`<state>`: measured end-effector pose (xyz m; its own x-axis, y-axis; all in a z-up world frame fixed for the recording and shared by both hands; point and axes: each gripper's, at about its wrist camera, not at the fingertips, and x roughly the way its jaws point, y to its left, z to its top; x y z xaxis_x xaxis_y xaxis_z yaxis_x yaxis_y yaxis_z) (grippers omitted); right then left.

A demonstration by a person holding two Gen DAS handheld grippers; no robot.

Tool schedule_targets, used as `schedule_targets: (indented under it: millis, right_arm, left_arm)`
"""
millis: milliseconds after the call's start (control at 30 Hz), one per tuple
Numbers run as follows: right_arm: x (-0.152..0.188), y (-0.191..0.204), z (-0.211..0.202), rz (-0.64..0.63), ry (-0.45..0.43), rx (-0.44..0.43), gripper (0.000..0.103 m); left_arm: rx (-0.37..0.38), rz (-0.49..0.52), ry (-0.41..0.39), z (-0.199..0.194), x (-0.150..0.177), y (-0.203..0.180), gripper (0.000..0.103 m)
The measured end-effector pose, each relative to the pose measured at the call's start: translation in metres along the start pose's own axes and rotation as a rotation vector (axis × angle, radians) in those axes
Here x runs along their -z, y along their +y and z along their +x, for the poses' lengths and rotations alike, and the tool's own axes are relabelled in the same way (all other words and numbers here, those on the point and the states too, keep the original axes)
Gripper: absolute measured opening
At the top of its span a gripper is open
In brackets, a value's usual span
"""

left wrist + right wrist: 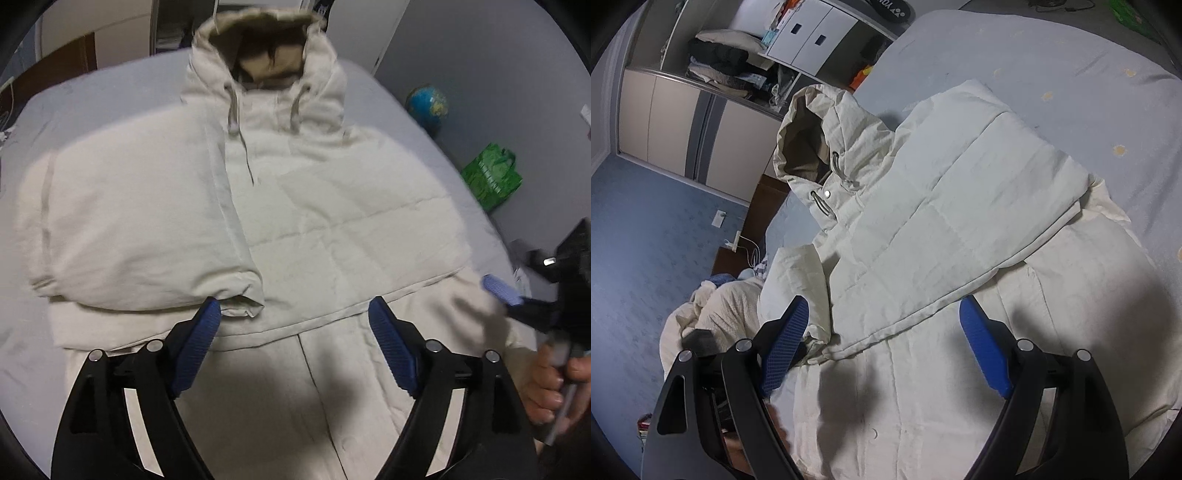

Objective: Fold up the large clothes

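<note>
Grey bed sheet (pixel 110 96) carries the cream quilted hooded down coat (pixel 332 221), laid front-up, hood away, both sleeves folded across the chest and the lower panel nearest the grippers. Left gripper (pixel 295 317) hovers over the folded sleeve edge, jaws spread, grasping nothing; right gripper (pixel 882 314) likewise released. Judged handling: bulky yet light, soft, springy with trapped air, smooth shell likely slippery (pinch seams or hem, not puffed panels). Take hold at the bottom hem corners.
</note>
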<state>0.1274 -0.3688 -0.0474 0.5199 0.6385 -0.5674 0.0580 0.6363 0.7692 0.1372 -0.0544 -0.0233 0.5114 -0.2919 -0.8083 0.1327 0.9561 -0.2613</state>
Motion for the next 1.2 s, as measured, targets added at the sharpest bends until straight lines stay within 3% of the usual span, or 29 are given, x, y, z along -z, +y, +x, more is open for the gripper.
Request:
schedule_targets:
  millis: [267,367,500,633,1000,1200]
  right_arm:
    - [0.008,0.016,0.004,-0.113,0.023,0.053,0.080]
    - [0.017,0.031,0.012,-0.212,0.045,0.099,0.080]
    - [0.035,0.059,0.030,-0.367,0.097,0.159,0.080]
    - [0.059,0.098,0.059,-0.493,0.138,0.181,0.080]
    - [0.121,0.238,0.167,-0.888,0.225,0.220,0.080]
    - [0.160,0.280,0.227,-1.125,0.255,0.354,0.080]
  left_arm:
    - [-0.053,-0.181,-0.142,-0.072,-0.001,0.061,0.082]
    - [-0.094,-0.272,-0.196,-0.098,0.002,0.097,0.084]
    - [-0.174,-0.320,-0.253,-0.121,0.007,0.135,0.084]
    - [-0.246,-0.368,-0.270,-0.134,0.014,0.174,0.084]
    - [-0.294,-0.551,-0.338,-0.176,0.034,0.246,0.084]
    - [-0.317,-0.623,-0.346,-0.186,0.041,0.271,0.089]
